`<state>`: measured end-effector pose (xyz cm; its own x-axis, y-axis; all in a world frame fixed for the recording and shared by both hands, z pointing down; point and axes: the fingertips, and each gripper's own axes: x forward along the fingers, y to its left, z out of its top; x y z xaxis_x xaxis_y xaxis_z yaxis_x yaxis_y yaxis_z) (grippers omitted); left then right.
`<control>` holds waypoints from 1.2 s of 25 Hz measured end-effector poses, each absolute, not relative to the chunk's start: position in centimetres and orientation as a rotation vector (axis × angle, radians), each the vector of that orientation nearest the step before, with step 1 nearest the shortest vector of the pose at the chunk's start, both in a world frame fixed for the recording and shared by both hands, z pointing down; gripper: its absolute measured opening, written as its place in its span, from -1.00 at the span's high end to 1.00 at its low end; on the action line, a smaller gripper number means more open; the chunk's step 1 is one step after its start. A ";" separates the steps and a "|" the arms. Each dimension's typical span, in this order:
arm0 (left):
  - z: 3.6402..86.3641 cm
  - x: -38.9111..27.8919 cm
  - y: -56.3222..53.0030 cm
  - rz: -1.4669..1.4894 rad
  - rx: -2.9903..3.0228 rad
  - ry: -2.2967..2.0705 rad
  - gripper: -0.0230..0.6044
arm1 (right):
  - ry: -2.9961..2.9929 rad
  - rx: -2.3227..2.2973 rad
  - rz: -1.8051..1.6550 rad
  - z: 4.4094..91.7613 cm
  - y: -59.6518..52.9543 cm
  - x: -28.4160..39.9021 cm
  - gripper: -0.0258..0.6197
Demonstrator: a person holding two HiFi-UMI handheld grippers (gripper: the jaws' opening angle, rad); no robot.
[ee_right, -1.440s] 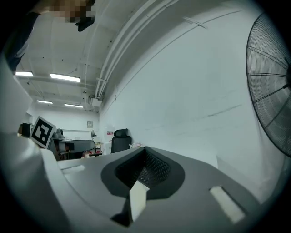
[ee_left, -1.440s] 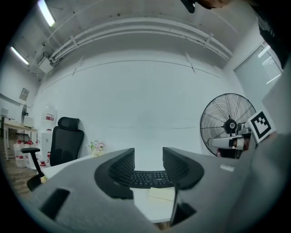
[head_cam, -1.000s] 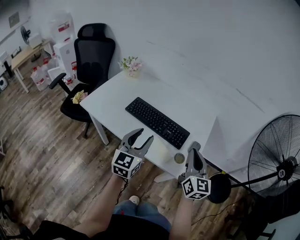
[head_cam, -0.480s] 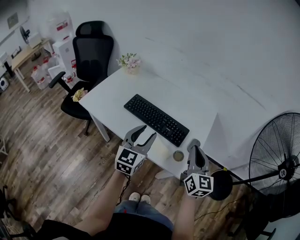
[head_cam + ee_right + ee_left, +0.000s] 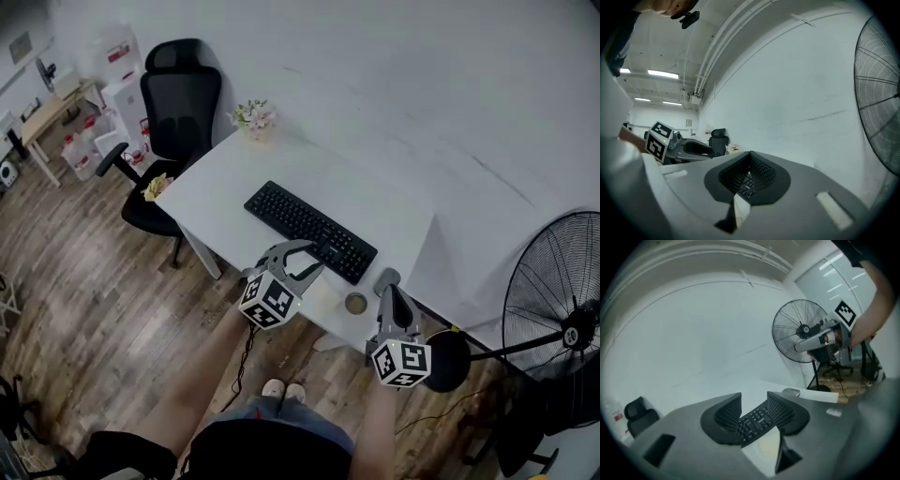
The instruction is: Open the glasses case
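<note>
Left gripper (image 5: 314, 259): jaws apart, nothing between them, held over the front edge of the white desk (image 5: 375, 199). Right gripper (image 5: 389, 292): jaws together, empty, at the same edge. The pale glasses case (image 5: 321, 298) lies closed just below the black keyboard (image 5: 309, 230), beside the left jaws.

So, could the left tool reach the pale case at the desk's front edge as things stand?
Probably yes: the left tool is open and hangs close by the pale case, with nothing between them. The keyboard lies beyond it and a small round object beside it, both out of the way.
</note>
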<state>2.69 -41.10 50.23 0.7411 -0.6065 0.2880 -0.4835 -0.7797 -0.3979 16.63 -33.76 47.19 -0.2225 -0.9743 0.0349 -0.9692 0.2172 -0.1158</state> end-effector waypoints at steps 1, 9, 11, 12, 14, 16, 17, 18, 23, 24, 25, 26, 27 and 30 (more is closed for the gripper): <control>50.5 3.1 -41.2 -0.621 -2.621 0.813 0.36 | 2.417 -1.929 -0.175 47.2 -33.8 16.7 0.90; 54.9 6.3 -41.1 -0.944 -2.307 0.388 0.39 | 2.447 -1.932 -0.169 47.4 -34.0 16.7 0.90; 56.7 6.9 -40.3 -1.017 -2.216 0.267 0.38 | 2.448 -1.938 -0.172 47.5 -33.9 16.9 0.90; 57.7 7.1 -39.8 -1.050 -2.175 0.212 0.36 | 2.449 -1.940 -0.175 47.5 -33.9 17.0 0.90; 59.8 7.5 -38.9 -1.109 -2.110 0.114 0.36 | 2.453 -1.942 -0.178 47.6 -33.9 17.0 0.90; 61.8 7.7 -38.0 -1.153 -2.068 0.039 0.37 | 2.456 -1.943 -0.180 47.8 -33.8 17.1 0.90; 62.6 7.8 -37.5 -1.170 -2.057 0.008 0.37 | 2.456 -1.945 -0.182 47.8 -33.7 17.2 0.90; 63.3 7.9 -37.0 -1.184 -2.050 -0.019 0.37 | 2.455 -1.947 -0.185 47.9 -33.6 17.3 0.90; 65.9 7.8 -34.7 -1.237 -2.008 -0.127 0.36 | 2.454 -1.952 -0.198 48.2 -33.3 17.5 0.90; 66.4 7.7 -34.3 -1.246 -1.997 -0.140 0.34 | 2.454 -1.952 -0.200 48.2 -33.3 17.5 0.90; 66.9 7.6 -34.0 -1.255 -1.990 -0.148 0.34 | 2.454 -1.953 -0.202 48.3 -33.2 17.6 0.90; 67.2 7.6 -33.8 -1.260 -1.986 -0.152 0.34 | 2.453 -1.953 -0.203 48.3 -33.1 17.6 0.90; 67.5 7.5 -33.5 -1.263 -1.985 -0.154 0.35 | 2.453 -1.953 -0.204 48.3 -33.1 17.6 0.90; 68.4 7.2 -33.3 -1.274 -1.976 -0.156 0.38 | 2.458 -1.952 -0.204 48.3 -33.0 17.5 0.90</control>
